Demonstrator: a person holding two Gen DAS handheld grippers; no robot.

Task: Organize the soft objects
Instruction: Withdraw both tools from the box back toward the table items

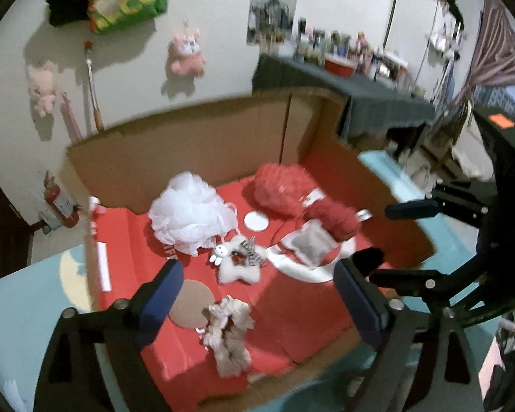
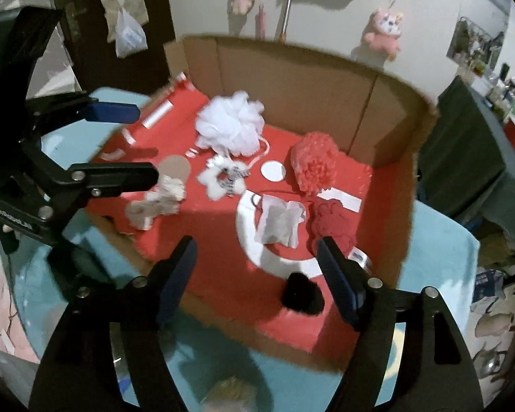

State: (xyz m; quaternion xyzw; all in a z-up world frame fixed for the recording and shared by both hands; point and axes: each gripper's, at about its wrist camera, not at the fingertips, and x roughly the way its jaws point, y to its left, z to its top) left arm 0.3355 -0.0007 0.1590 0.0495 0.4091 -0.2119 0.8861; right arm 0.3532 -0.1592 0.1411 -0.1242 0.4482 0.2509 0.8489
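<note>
- Both tongs, the left gripper (image 1: 257, 288) and the right gripper (image 2: 257, 274), are wide apart and hold nothing
- Soft things lie on the red cardboard box (image 2: 223, 267): a white bath pouf (image 2: 230, 127), a red pouf (image 2: 314, 164), a black pompom (image 2: 302, 297)

Both cameras look down and forward from above the near edge of an opened cardboard box (image 1: 189, 144) with a red floor, close over it. The left wrist view sits at the near left, facing the far wall and the cluttered desk (image 1: 360, 92) at far right. The right wrist view sits at the near right, with the left gripper (image 2: 134, 144) at its left edge. Both share the white mesh puff (image 1: 189, 216) (image 2: 231, 127), the red puff (image 1: 281, 189) (image 2: 314, 164) and the box walls.
</note>
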